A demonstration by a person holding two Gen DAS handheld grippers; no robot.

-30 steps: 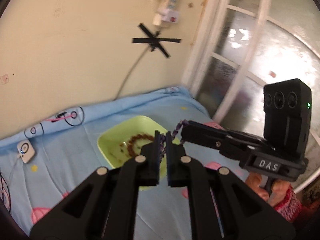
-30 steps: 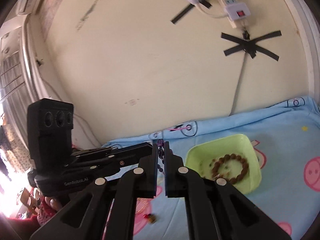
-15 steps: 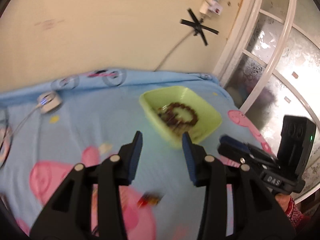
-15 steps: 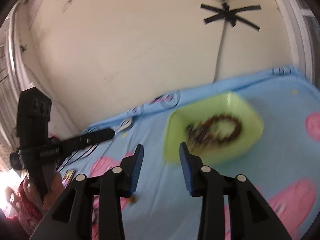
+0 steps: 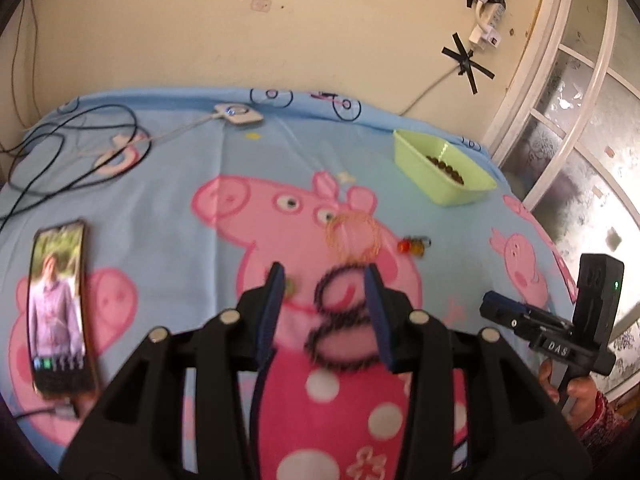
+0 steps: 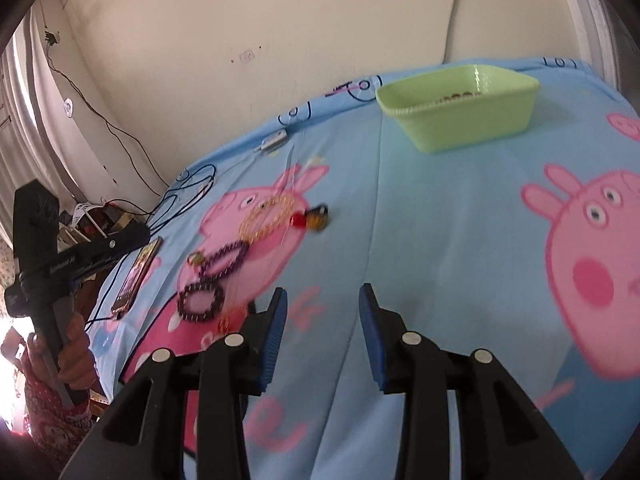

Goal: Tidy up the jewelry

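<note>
My left gripper is open above the cartoon-pig sheet. Two dark purple bead bracelets lie on the sheet and show blurred between its fingers, apart from the pads. Just beyond lie a thin gold chain and a red and orange bead piece. The green tray at the far right holds a brown bead bracelet. My right gripper is open over bare sheet with nothing between its fingers. To its left lie the purple bracelets, the gold chain and the bead piece. The tray stands ahead.
A lit phone lies at the sheet's left edge, with black cables and a white charger puck behind it. A wall runs along the back, a window frame at the right. A person's hand holds the left gripper's handle.
Both grippers were shut together on a purple bead strand above the tray. They have opened, the strand is gone from them, and both have drawn back and down toward the jewelry on the sheet.
</note>
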